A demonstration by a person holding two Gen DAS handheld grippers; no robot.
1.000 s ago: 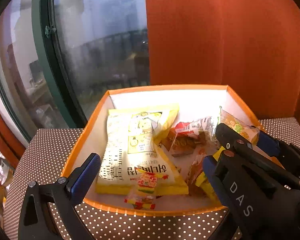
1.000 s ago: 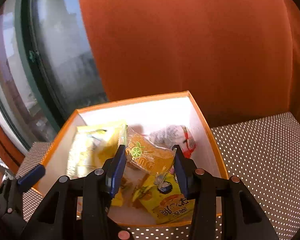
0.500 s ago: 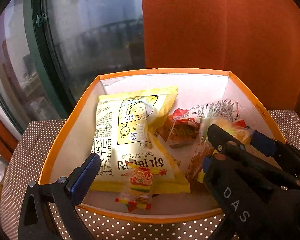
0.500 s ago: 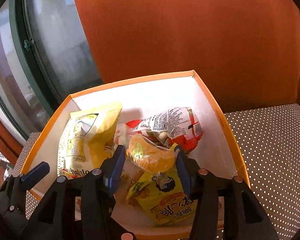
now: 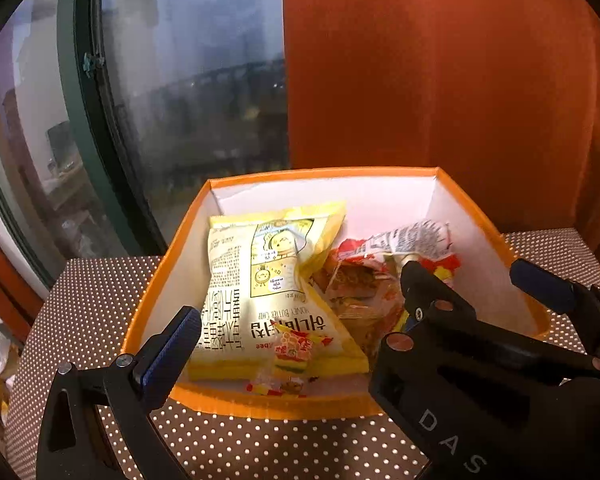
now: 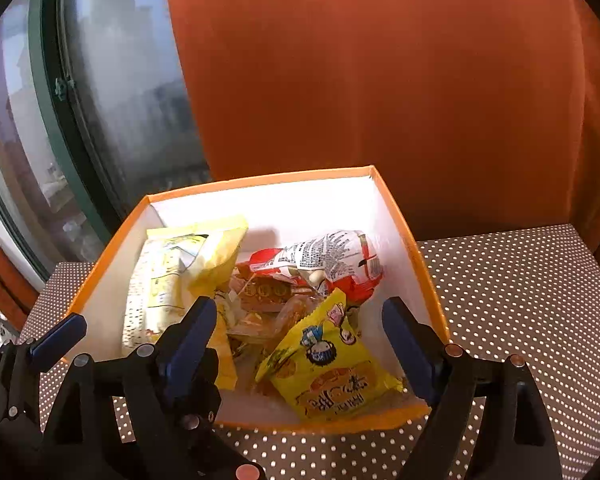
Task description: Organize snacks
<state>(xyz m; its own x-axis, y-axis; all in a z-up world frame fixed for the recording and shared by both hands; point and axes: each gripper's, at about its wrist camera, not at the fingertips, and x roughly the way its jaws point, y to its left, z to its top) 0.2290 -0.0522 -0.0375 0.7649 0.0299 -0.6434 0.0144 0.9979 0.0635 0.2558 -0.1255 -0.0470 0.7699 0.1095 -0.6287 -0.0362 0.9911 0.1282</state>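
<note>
The right gripper [image 6: 300,332] hung over the orange-rimmed white cardboard box [image 6: 404,220], its jaws opening with nothing pinched, the clear orange snack packet [image 6: 268,316] lying inside; the left gripper's spread could not be told; seemingly a drop-off step, the next move calling for withdrawal towards another snack.

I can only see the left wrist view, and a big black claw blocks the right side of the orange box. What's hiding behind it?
Observer: A yellow packet with cartoon faces, lying in the near right corner of the orange box.
Operator: Is that claw holding anything?
Observer: No. In the right wrist view the right claw is opening, and nothing is pinched between its pads; the snacks lie below it.
</note>
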